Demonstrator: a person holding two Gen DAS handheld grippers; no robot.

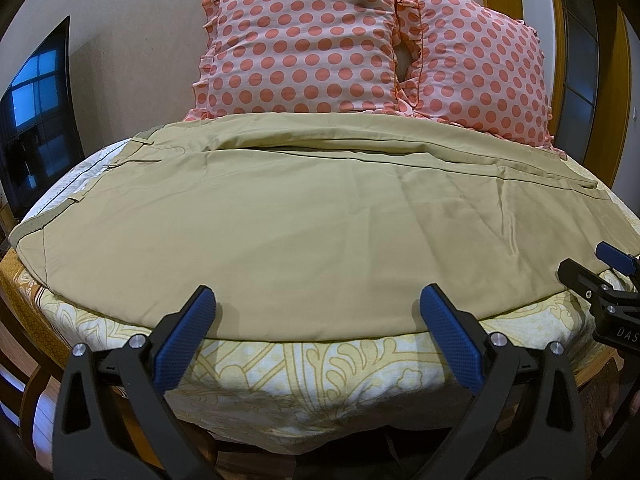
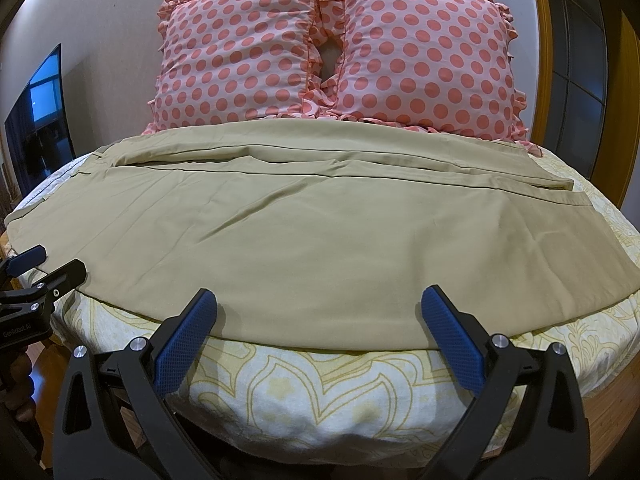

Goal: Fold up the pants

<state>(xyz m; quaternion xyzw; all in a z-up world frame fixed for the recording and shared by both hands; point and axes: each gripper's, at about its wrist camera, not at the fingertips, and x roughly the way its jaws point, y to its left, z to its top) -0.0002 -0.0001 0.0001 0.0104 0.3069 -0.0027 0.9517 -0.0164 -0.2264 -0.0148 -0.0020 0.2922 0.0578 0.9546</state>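
Note:
Khaki pants (image 1: 304,208) lie flat across the bed, waistband at the left and leg ends at the right, one leg laid over the other. They also show in the right wrist view (image 2: 320,232). My left gripper (image 1: 316,300) is open and empty, its blue pads just above the pants' near edge. My right gripper (image 2: 318,302) is open and empty, also at the near edge, further right. The right gripper shows at the right edge of the left wrist view (image 1: 592,268). The left gripper shows at the left edge of the right wrist view (image 2: 44,268).
The bed carries a yellow-patterned cover (image 1: 304,376) with its front edge just below the grippers. Two pink polka-dot pillows (image 1: 304,40) (image 2: 424,60) stand against the wall behind the pants. A dark screen (image 1: 36,120) stands at the left. A wooden door frame (image 2: 552,60) is at the right.

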